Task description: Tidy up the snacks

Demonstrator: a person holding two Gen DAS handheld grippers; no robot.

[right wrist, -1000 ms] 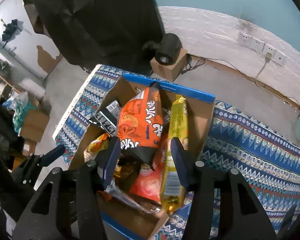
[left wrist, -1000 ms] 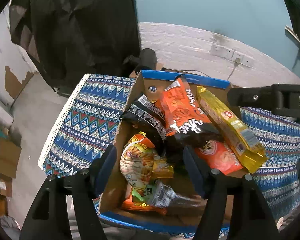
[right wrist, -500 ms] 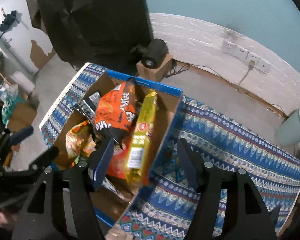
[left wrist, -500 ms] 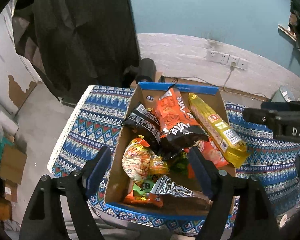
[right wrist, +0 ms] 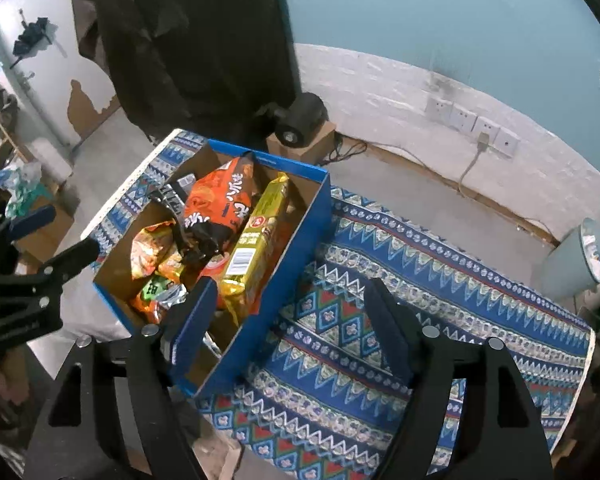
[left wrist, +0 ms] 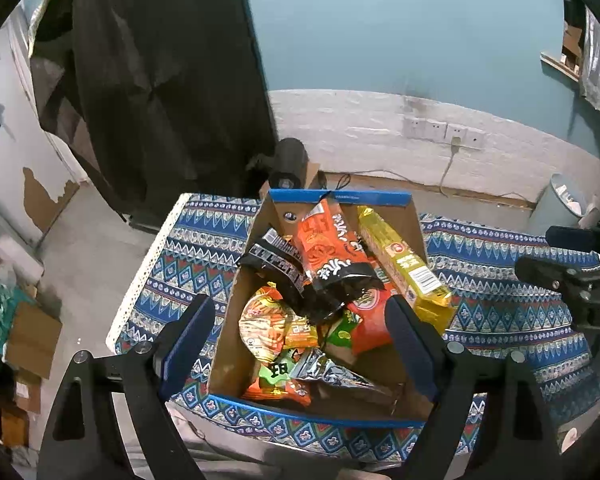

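A blue-edged cardboard box sits on the patterned tablecloth and holds several snack packs. An orange and black bag lies on top beside a long yellow pack. A black striped pack, a noodle-snack bag and a red bag lie lower down. My left gripper is open and empty above the box's near half. My right gripper is open and empty above the box's right wall and the cloth.
The blue patterned tablecloth covers the table right and left of the box. A black device on a small cardboard box stands behind the table. A grey bin stands on the floor at right. Wall sockets sit behind.
Both grippers have pulled up and back from the box. The right one has also shifted to the right, over the cloth. The snacks have not moved.
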